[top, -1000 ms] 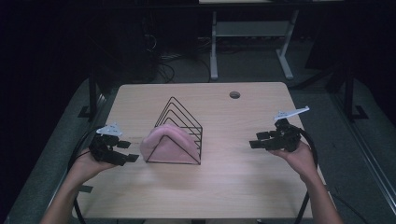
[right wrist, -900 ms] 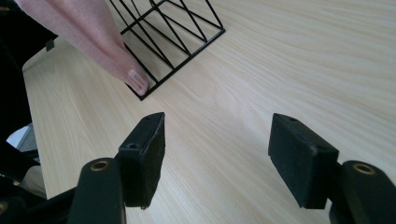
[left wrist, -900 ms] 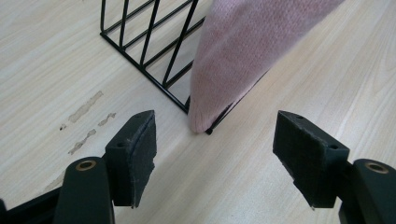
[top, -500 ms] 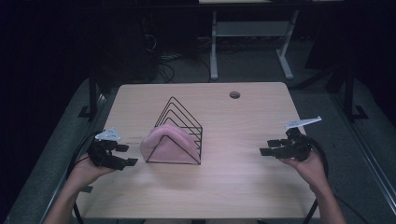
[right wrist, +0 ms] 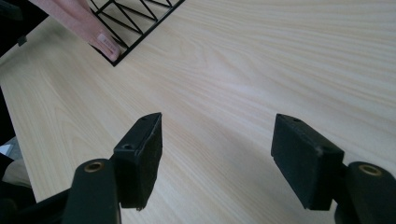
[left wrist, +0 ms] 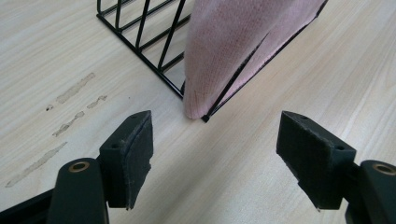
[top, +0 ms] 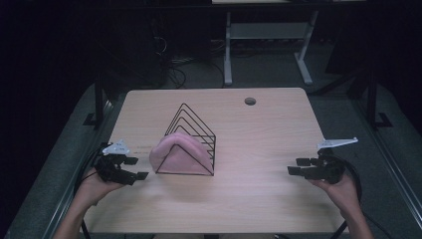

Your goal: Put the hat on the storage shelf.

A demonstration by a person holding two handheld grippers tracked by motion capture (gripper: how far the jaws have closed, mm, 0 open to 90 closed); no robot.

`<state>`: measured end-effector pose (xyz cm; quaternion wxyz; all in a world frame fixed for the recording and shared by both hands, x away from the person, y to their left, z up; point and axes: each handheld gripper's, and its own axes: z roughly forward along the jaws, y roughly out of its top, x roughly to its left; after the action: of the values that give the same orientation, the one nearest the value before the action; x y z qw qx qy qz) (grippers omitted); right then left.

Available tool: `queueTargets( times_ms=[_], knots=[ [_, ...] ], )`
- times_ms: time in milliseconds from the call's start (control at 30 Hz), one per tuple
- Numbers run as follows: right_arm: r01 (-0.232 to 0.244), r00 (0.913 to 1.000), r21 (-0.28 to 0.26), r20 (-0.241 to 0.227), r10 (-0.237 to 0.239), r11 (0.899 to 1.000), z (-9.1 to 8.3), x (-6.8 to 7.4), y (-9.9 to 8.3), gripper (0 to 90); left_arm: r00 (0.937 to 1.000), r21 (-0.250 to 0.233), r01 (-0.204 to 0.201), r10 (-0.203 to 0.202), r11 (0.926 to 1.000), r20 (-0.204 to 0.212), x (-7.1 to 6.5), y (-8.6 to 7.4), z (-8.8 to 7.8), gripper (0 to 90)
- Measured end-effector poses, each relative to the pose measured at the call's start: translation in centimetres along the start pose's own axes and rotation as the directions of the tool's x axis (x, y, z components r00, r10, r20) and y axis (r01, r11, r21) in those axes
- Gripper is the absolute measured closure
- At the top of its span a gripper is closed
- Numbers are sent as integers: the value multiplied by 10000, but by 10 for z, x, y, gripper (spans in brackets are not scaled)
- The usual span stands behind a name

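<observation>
Pink knitted cloth (top: pixel 175 158) sits draped over the near wires of the black wire rack (top: pixel 191 134) mid-table, apparently hung there so the rack keeps it folded and off the wooden table (top: pixel 259 199); both hands rest at the table's near edges, well clear of it. Left gripper (top: pixel 134 168) holds nothing, jaws wide, having just been opening, with nothing between them; cloth lies just ahead, near but apart; right gripper (top: pixel 297 167) also gapes empty, rack and cloth well apart to its left.
</observation>
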<state>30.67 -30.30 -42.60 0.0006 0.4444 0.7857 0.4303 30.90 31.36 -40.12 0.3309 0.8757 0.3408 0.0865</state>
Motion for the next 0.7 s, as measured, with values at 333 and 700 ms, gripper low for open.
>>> queueTargets(
  times_ms=[333,700],
  knots=[
    [-21,9999,-30,163,22,10000,-4,1,-17,333,10000,-125,20,-21,9999,-89,-6,-7,3,268],
    [-3,9998,20,202,3,10000,-4,9,-39,324,9999,-367,124,-126,9993,-55,-14,-12,4,266]
  ],
)
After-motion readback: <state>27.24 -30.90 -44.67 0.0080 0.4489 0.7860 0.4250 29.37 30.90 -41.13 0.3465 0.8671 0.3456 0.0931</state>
